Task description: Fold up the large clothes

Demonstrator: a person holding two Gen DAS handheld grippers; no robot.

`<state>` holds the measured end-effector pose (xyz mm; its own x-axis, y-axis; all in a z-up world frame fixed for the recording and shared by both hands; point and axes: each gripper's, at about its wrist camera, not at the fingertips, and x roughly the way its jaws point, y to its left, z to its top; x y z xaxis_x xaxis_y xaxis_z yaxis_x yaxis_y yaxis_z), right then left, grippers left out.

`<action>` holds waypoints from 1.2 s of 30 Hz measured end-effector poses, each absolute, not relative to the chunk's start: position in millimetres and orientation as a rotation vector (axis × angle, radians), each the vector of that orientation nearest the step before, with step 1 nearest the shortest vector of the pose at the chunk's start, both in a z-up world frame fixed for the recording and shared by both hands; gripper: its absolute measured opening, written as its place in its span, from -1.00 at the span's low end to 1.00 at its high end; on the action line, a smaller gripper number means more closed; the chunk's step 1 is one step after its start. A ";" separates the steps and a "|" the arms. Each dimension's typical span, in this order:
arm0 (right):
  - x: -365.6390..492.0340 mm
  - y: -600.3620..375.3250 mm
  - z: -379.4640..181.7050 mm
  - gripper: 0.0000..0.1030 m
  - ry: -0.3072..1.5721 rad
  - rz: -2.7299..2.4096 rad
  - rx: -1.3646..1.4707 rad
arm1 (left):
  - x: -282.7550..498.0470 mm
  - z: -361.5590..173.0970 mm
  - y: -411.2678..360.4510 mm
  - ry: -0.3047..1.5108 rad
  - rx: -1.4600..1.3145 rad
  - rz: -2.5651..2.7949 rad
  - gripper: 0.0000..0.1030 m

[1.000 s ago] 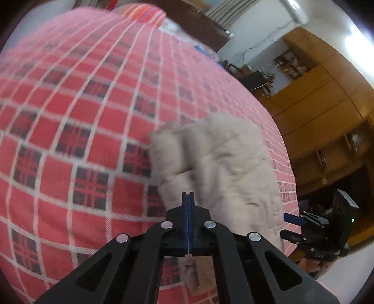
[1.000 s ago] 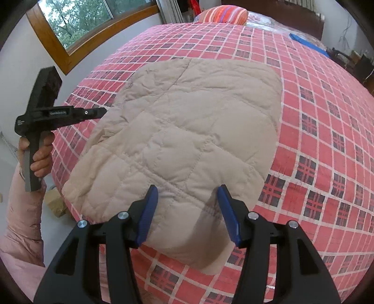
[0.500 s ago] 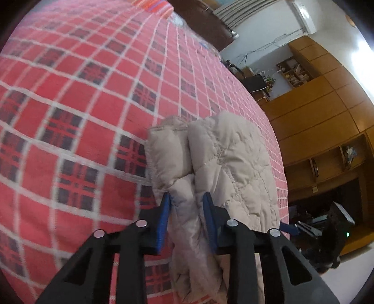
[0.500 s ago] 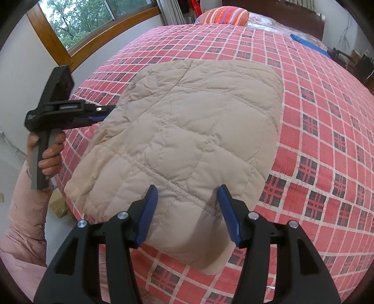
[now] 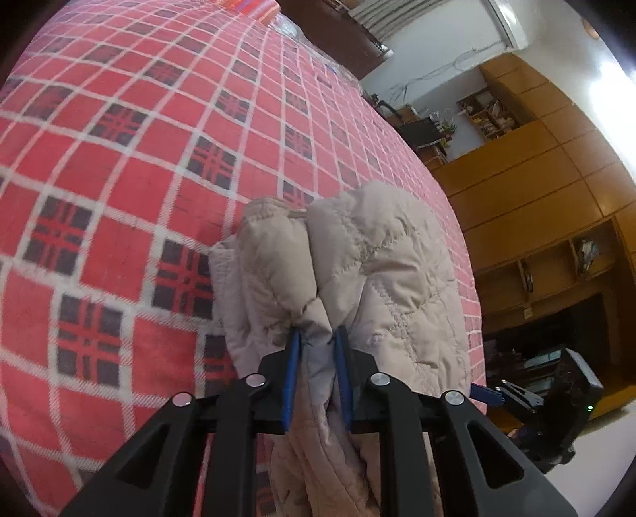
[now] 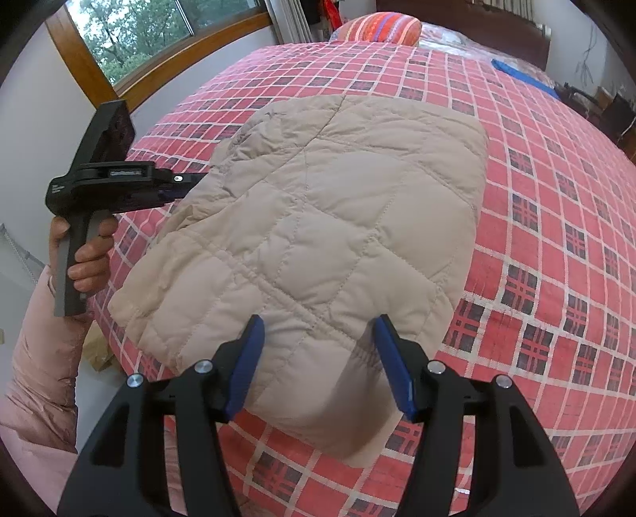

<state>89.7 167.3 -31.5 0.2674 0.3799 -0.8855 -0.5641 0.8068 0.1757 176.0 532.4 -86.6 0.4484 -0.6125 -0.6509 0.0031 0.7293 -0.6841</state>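
Bare checked bedspread lies free beyond the quilted jacket; only a striped pillow stands far off.

Beige quilted jacket — red, white-lined plaid bedspread with dark squares.

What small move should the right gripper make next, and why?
Probably lower the right gripper and close it on the jacket's near edge. Its fingers are open above that edge with nothing between them, while the left gripper already pinches the jacket's side.
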 end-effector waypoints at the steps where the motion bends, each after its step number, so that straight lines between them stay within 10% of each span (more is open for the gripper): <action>1: 88.6 167.3 -30.9 0.14 1.130 0.641 -0.192 | 170.9 -83.6 532.8 1.041 -0.669 -0.419 -0.57; 4: 85.0 166.0 -29.3 0.14 1.126 0.640 -0.199 | 155.7 -76.4 535.4 1.031 -0.630 -0.397 -0.14; 16: 81.2 151.3 -23.2 0.13 1.105 0.634 -0.171 | 135.5 -67.4 535.8 0.988 -0.614 -0.391 0.52; 19: 90.6 136.3 -20.0 0.40 1.113 0.647 -0.081 | 137.8 -67.9 538.2 0.976 -0.640 -0.396 0.64; 36: 151.4 69.8 -73.0 0.48 1.258 0.658 0.332 | 139.3 -105.4 542.7 0.941 -0.764 -0.475 0.69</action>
<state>151.4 69.8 -73.0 0.1587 0.6227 -0.7662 -0.2736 0.7734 0.5718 139.3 542.7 -105.4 0.5184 -0.6630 -0.5402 0.0400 0.6497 -0.7591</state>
